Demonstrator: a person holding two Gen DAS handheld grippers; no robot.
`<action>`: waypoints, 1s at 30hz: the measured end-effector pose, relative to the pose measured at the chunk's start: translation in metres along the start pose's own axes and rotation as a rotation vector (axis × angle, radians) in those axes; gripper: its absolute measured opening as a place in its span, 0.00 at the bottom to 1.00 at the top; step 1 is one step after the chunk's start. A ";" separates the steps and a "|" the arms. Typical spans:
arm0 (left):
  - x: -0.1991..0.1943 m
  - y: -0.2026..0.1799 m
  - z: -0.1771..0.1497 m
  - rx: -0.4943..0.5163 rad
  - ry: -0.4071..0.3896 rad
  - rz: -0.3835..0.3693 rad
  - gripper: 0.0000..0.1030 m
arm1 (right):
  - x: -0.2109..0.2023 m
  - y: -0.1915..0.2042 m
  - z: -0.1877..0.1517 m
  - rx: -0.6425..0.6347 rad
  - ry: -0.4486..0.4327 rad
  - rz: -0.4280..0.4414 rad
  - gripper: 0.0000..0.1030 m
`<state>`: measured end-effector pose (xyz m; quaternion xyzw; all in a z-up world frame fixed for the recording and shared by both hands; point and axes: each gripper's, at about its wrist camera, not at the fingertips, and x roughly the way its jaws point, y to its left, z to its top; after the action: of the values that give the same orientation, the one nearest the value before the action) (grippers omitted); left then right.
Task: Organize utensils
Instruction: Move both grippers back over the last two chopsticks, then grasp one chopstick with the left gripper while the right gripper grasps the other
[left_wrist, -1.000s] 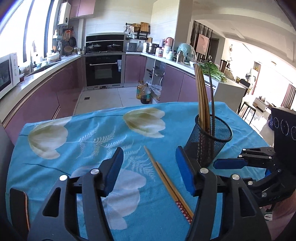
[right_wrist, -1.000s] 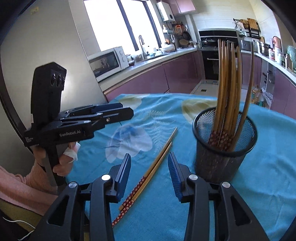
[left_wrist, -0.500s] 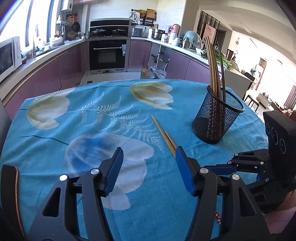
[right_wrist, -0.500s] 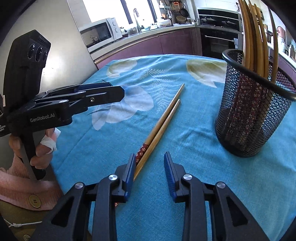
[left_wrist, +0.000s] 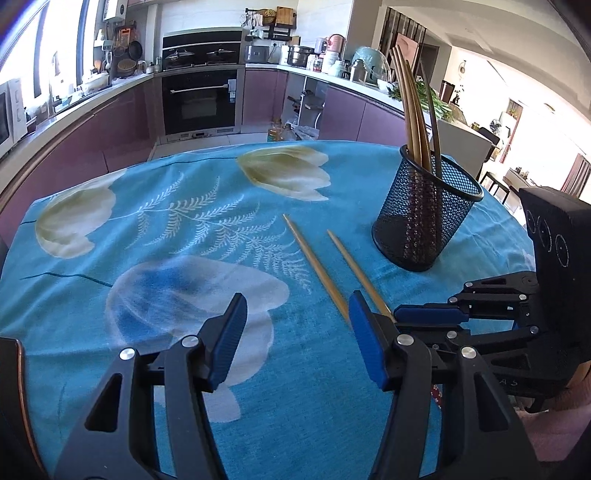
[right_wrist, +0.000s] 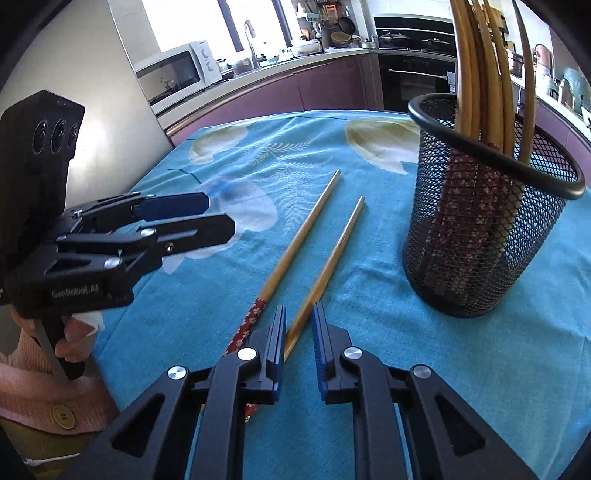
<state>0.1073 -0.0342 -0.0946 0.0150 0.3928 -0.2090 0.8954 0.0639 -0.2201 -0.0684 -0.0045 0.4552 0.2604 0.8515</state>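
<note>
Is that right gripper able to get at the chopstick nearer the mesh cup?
Probably yes. The right gripper has its jaws closing around that chopstick, which runs between them on the cloth. Nothing blocks it; the cup and the other chopstick stand apart.

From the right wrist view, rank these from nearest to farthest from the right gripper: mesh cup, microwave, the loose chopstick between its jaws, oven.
Right gripper, jaws closing:
1. Loose chopstick, lying between the jaws, running up and away.
2. Mesh cup, on the table to the right.
3. Microwave, on the counter, upper left.
4. Oven, at the far wall, upper right; close to the microwave in depth, so that order is tentative.
</note>
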 end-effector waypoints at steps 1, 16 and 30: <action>0.003 -0.002 0.001 0.005 0.008 -0.003 0.52 | 0.001 -0.001 0.001 0.003 -0.001 0.000 0.12; 0.040 -0.020 0.008 0.055 0.107 -0.027 0.43 | 0.002 -0.015 0.006 0.034 -0.019 -0.014 0.12; 0.057 -0.021 0.016 0.057 0.148 -0.018 0.29 | 0.000 -0.018 0.005 0.038 -0.024 -0.013 0.12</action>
<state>0.1448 -0.0775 -0.1209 0.0525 0.4519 -0.2265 0.8612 0.0759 -0.2342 -0.0692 0.0120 0.4500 0.2462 0.8583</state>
